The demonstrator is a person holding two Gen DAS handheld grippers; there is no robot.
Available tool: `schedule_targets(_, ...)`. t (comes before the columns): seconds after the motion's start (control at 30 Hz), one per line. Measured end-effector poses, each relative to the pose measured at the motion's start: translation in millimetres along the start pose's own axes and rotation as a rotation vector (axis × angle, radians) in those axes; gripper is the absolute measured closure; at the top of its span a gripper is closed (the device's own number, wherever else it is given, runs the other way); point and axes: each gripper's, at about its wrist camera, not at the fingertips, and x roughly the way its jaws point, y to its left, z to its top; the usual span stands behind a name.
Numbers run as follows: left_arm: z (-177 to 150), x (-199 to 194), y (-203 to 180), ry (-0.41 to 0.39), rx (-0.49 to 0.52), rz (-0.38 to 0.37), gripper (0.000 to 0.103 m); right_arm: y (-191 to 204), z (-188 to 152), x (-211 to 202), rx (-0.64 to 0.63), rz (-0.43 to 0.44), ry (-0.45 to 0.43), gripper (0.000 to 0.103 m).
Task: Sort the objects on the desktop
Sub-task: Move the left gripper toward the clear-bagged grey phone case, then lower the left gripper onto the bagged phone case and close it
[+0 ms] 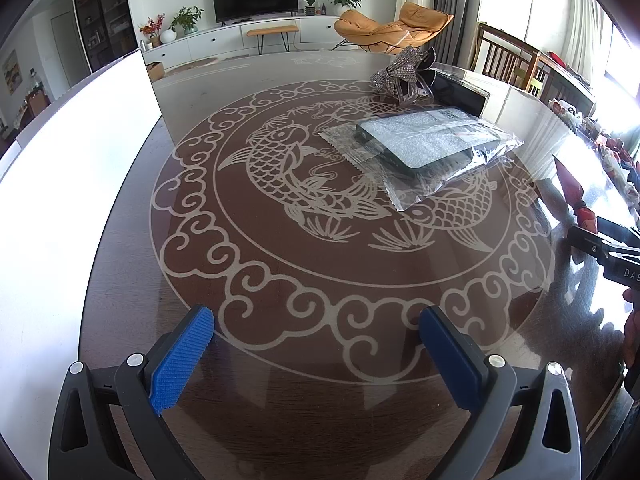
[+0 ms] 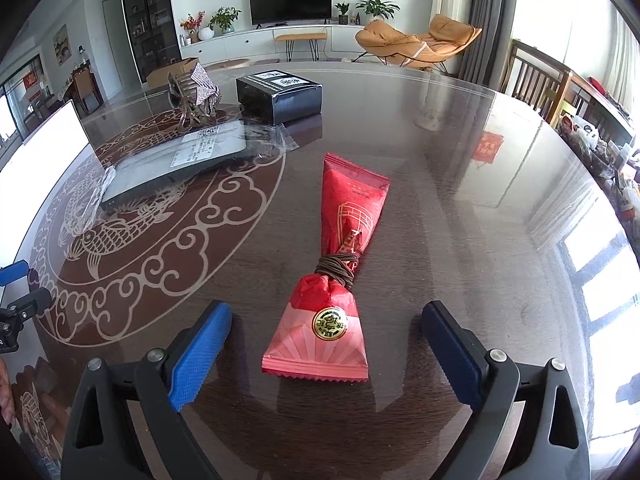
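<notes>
R gripper (image 2: 326, 344): fingers spread wide, nothing held; pads clear of the pouch on both sides.
L gripper (image 1: 316, 354): fingers wide open too, empty, only bare bench (image 1: 280, 420) under them.
Red pouch (image 2: 334, 280): lies flat on the glass-topped bench, its wide crimped end sitting between the R fingers, not touching either pad. Cord wrapped round its neck about midway; narrow end points away toward the far side.
Long axis: runs roughly along the R gripper's pointing line, w/ a slight tilt to the right at the far end. So the fingers straddle it across its short width – good for a squeeze on the fat end.
Nearer hand: R by far. From the L wrist view the pouch (image 1: 572, 184) shows only at the right edge, well apart from the L fingers.
Other items: bagged flat box (image 1: 424, 148) mid-bench; sparkly hair clip (image 1: 404, 76) and black box (image 2: 280, 98) behind it, far side.
Step, my read: pouch either just set down or about to be picked; can't tell which from this alone.
Risk: slick wrapper on glass, may slide if only one pad lands first.
</notes>
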Motion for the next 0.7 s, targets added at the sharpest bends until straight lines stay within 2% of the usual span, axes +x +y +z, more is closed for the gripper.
schedule_targets(0.2, 1, 0, 0, 0.006, 0.006, -0.003, 0.0, 0, 0, 0, 0.0, 0.001, 0.0, 0.006)
schedule_targets(0.33, 22, 8, 1, 0.092, 0.069, -0.048, 0.0, 0, 0, 0, 0.001, 0.002, 0.0, 0.006)
schedule_targets(0.47, 63, -6, -1, 0.007, 0.123, -0.105, 0.0, 1, 0, 1, -0.004, 0.003, 0.004, 0.004)
schedule_targets(0.57, 95, -9, -22, -0.032, 0.26, -0.153, 0.0, 1, 0, 1, -0.003, 0.003, 0.004, 0.004)
schedule_targets(0.7, 116, 6, -74, -0.012, 0.566, -0.177, 0.0, 1, 0, 1, -0.003, 0.003, 0.004, 0.004)
